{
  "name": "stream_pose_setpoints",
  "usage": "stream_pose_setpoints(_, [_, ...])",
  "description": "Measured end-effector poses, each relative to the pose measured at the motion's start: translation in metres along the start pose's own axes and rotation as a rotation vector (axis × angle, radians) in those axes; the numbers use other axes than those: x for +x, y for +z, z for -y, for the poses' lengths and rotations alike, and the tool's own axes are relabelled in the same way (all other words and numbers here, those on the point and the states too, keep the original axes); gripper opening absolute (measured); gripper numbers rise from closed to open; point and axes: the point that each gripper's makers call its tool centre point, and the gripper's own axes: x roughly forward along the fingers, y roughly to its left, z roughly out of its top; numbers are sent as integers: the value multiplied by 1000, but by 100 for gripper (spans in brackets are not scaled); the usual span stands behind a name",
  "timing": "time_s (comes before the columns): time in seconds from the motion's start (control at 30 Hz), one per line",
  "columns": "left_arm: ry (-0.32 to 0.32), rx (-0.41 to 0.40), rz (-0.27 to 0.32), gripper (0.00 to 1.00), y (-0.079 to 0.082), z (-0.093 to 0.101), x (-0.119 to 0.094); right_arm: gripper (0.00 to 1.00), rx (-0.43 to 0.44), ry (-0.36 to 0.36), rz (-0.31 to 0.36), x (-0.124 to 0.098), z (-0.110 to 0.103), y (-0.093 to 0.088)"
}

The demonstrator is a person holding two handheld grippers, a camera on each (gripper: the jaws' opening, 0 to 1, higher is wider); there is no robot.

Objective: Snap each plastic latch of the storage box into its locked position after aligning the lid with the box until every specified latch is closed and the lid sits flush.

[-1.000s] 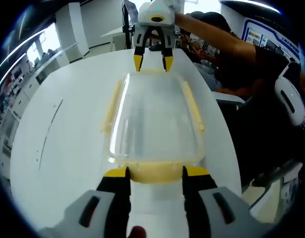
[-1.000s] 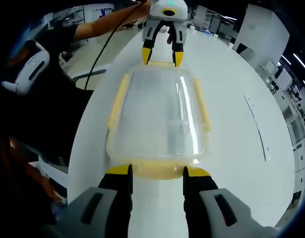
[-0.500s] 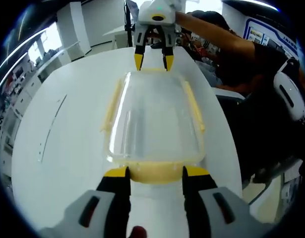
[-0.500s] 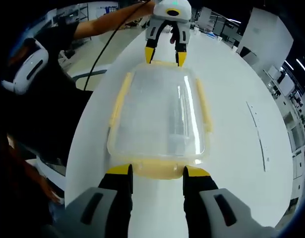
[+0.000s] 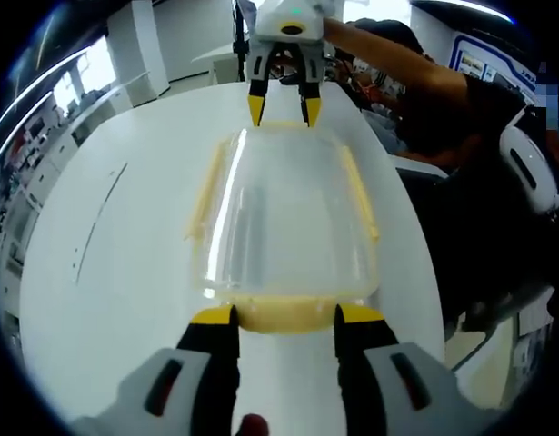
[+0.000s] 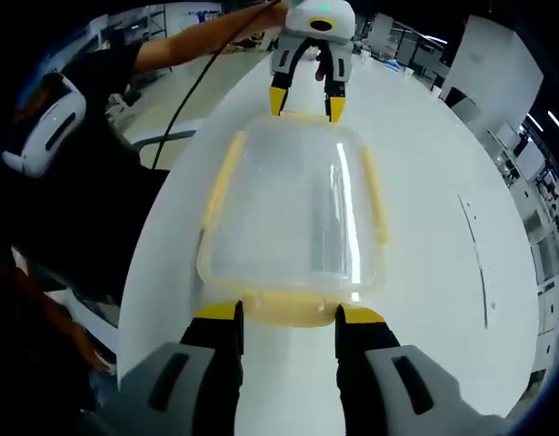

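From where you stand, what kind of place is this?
Probably a lab or workshop: a long white table, shelving along the wall, posters on a board, and a clear storage box set out for practice.

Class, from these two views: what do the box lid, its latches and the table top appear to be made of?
Lid: looks like clear glossy plastic; you see through it and light streaks run across it. Latches: pale yellow plastic, matte and somewhat translucent. Table: smooth white surface with a soft sheen, probably laminate or painted board; the views cannot settle which.
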Motion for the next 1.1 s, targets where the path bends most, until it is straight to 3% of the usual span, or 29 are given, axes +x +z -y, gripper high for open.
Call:
stream_pose_setpoints(0.47, [4,7,23,40,-4,0,-4,38,-13,9,-41,1,2,3])
stream_pose_setpoints(1.1, [31,8,9,40,-8,-2,-9,38,-12,5,-57,-1,5,12])
